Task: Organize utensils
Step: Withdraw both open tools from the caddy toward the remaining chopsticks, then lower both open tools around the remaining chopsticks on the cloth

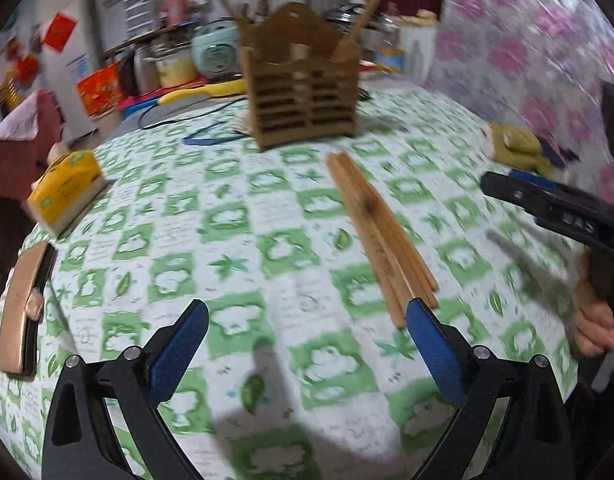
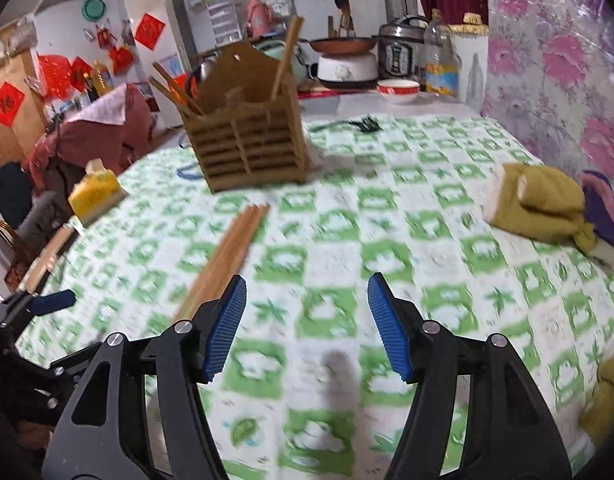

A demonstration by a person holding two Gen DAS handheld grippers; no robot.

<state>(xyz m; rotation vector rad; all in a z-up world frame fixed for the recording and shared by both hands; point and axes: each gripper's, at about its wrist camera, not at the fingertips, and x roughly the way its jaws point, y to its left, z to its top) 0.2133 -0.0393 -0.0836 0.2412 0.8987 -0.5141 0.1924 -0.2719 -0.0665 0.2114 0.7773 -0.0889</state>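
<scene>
Both claws hang wide and empty: left gripper [image 1: 307,312], right gripper [image 2: 307,292]. Loose chopsticks [image 1: 381,236] lie short of the wooden holder [image 1: 303,96]. Best pinch one end squarely, lift, then drop upright.

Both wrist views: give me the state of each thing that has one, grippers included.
Left gripper: open, empty above the tablecloth.
Right gripper: open, nothing between the jaws.
Loose chopsticks: bundled flat on the table, not held.
Utensil holder: upright, a few chopsticks standing in it.
Tissue pack: lying near the table edge.
Yellow cloth: crumpled on the table.
</scene>
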